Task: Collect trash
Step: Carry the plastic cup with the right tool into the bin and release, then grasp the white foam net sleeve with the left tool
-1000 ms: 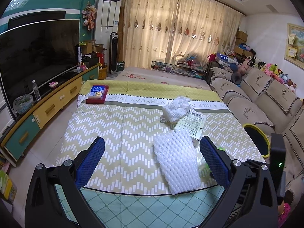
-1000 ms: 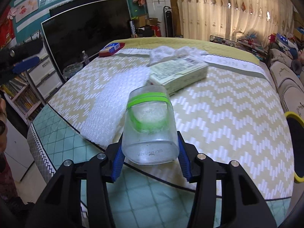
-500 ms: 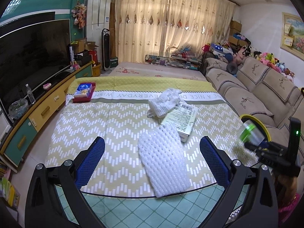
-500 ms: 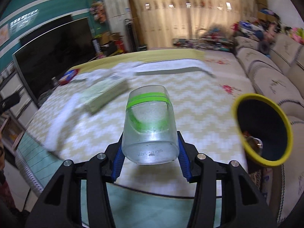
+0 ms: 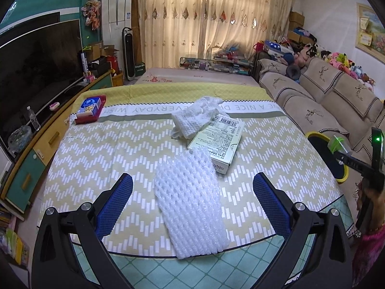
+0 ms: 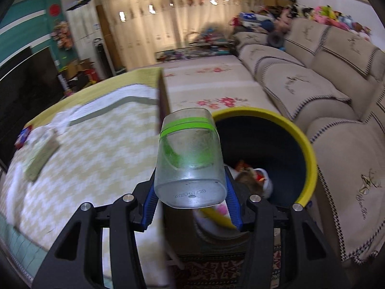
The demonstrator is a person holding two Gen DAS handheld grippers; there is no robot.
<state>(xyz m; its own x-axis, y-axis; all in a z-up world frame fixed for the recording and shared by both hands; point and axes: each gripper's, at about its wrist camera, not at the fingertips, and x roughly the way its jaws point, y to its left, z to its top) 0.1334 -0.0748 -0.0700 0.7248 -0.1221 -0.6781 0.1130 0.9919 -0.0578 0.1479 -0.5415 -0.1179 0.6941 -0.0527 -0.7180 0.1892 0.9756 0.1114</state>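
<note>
A: Since a second ago the right gripper (image 6: pixel 191 207) has swung from over the table's near edge to the yellow-rimmed dark bin (image 6: pixel 309 154) by the sofa, carrying the clear plastic cup with the green band (image 6: pixel 190 159). The left gripper (image 5: pixel 192 204) has crept forward a little over the near edge.

B: State of the tongs?

A: The right ones are clamped on the cup low down, near its base, blue pads on either side; the cup hangs just at the bin's rim. The left ones stand wide apart, holding nothing, with the white foam netting sleeve (image 5: pixel 190 202) lying between them at the table's near edge.

B: How will things handle?

A: The cup looks light, thin-walled and smooth, so I'd expect it to flex or slip under a hard squeeze; the low grip near the stiffer base seems sensible. The sleeve should be very light and squashy; pinch it across the middle. The pale green cardboard box (image 5: pixel 217 144) behind it, mid-table, looks stiff; take it across its narrow sides.
</note>
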